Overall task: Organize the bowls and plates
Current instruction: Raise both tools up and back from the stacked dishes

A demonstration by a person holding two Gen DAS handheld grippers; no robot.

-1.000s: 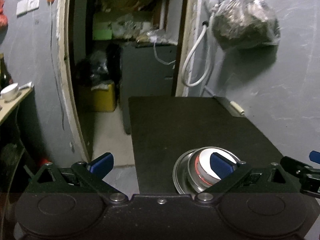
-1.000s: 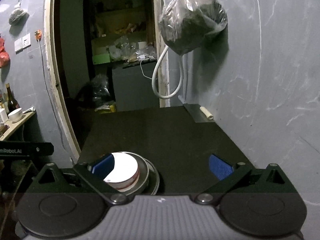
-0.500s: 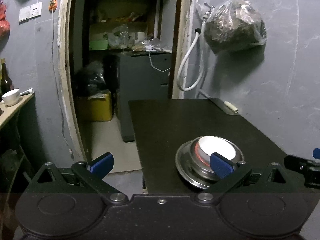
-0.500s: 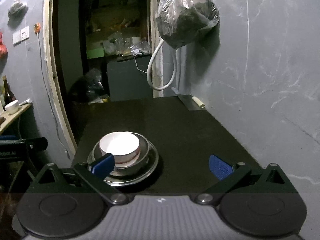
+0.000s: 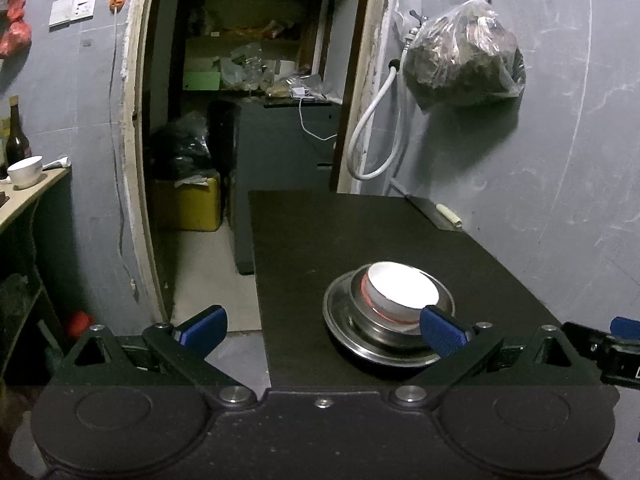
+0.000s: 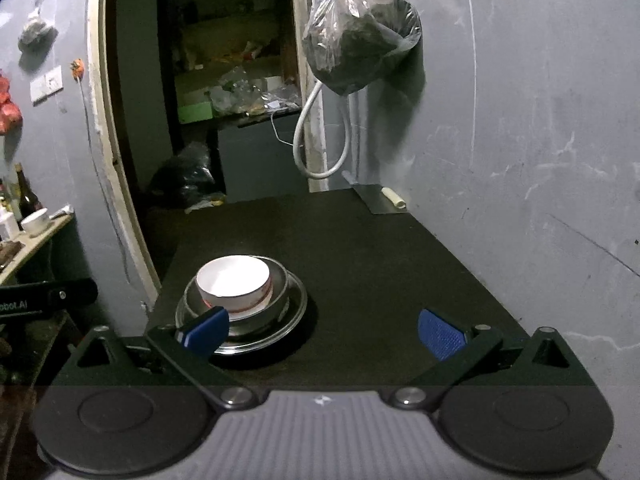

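A white bowl with a red band (image 5: 400, 290) (image 6: 234, 280) sits inside a steel bowl (image 6: 280, 284), which rests on a steel plate (image 5: 340, 320) (image 6: 298, 308) near the front left of the black table (image 5: 320, 232) (image 6: 360, 248). My left gripper (image 5: 322, 326) is open and empty, held back from the stack, its right blue pad overlapping the plate's near rim in the view. My right gripper (image 6: 324, 330) is also open and empty, to the right of the stack and behind it. Part of the right gripper (image 5: 600, 340) shows at the left wrist view's right edge.
A grey wall with a hanging plastic bag (image 5: 460, 64) and a white hose (image 5: 372, 132) runs along the table's right side. A small steel piece with a pale object (image 6: 384, 198) lies at the far right corner. A doorway (image 5: 240, 100) and a side shelf with a cup (image 5: 26, 170) lie to the left.
Both grippers have pulled back and risen from the stack, which now sits farther ahead in both views. The bowls and plate stay where they were.
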